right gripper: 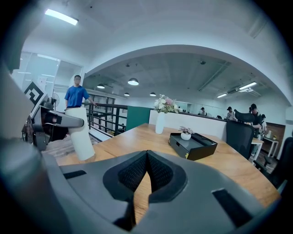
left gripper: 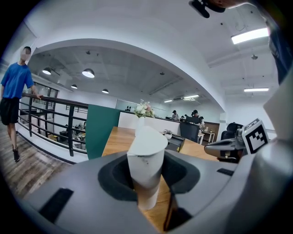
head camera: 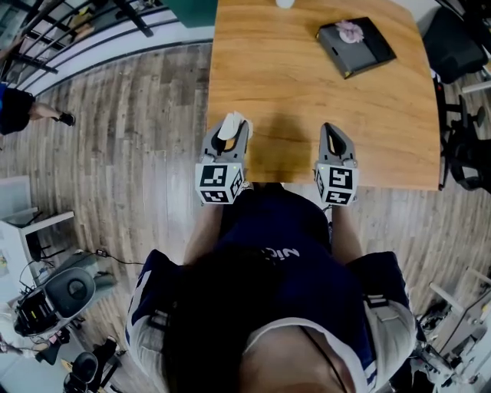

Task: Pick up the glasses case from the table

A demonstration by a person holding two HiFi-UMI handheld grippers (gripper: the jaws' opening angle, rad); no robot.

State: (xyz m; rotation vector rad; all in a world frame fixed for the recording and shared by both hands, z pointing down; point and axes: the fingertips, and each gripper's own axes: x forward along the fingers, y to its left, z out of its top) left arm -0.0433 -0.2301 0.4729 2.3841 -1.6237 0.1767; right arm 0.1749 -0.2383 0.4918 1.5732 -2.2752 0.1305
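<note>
**Head view.** My left gripper (head camera: 232,132) is at the near left corner of the table (head camera: 291,92). A white case (head camera: 229,127) stands upright between its fingers, and I take it for the glasses case. My right gripper (head camera: 335,132) hangs level with it over the near edge and carries nothing. Well beyond both sets of fingers, towards the far right, lies a black tray (head camera: 367,47) with a small pot plant (head camera: 350,31) on it. A white vase (head camera: 285,3) stands at the far edge.

**Left gripper view.** The pads (left gripper: 114,176) pinch the case (left gripper: 146,164) low on its body, and its slanted top rises above them. A person in a blue shirt (left gripper: 16,87) stands by a railing (left gripper: 50,119) far off to the left of my fingers.

**Right gripper view.** The pads (right gripper: 132,176) are pressed together with only bare wood showing beyond them. The case (right gripper: 82,137) is seen to the left of these fingers, clamped near its top. Its lower end sits about at table level, and I cannot tell whether it touches.

**Progress.** The grasp is made. What is left, as I judge it, is a clear lift off the table. Nothing stands near the case, since the tray and vase are well apart from it. The main risk is the case tilting in a narrow pinch.
</note>
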